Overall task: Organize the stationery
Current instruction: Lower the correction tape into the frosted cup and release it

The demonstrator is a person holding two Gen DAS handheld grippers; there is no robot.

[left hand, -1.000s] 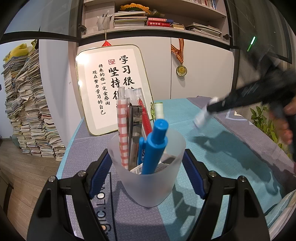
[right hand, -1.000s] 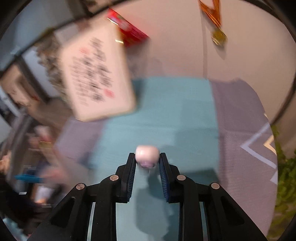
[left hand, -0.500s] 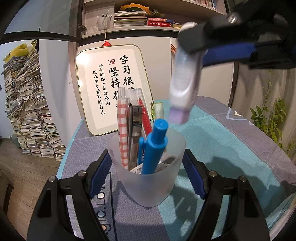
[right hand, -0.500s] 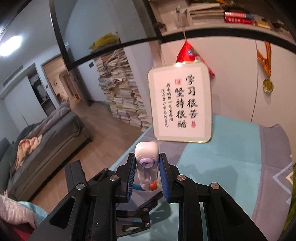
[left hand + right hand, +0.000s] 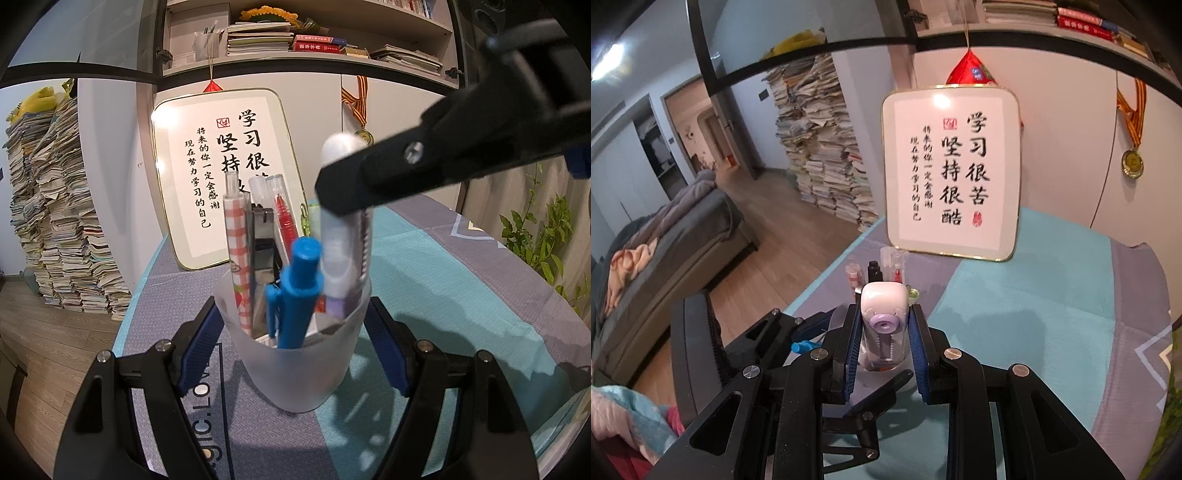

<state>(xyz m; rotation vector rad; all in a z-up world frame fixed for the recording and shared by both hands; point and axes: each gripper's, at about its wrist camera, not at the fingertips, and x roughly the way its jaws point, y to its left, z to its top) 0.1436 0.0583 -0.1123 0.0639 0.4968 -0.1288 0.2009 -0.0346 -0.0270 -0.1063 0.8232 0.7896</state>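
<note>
Our right hand-held gripper (image 5: pixel 883 347) has swung its clamped correction tape (image 5: pixel 341 251) into the cup (image 5: pixel 295 369), which our left hand-held gripper (image 5: pixel 293 343) grips steady

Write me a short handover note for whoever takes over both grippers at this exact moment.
Left gripper: clamped on the frosted cup, which stands on the tablecloth.
Right gripper: shut on the white and purple correction tape, its lower end already inside the cup's rim.
Done: blue pen, checked pen and red pen are in the cup.
Left: lower the correction tape, release, withdraw.
</note>
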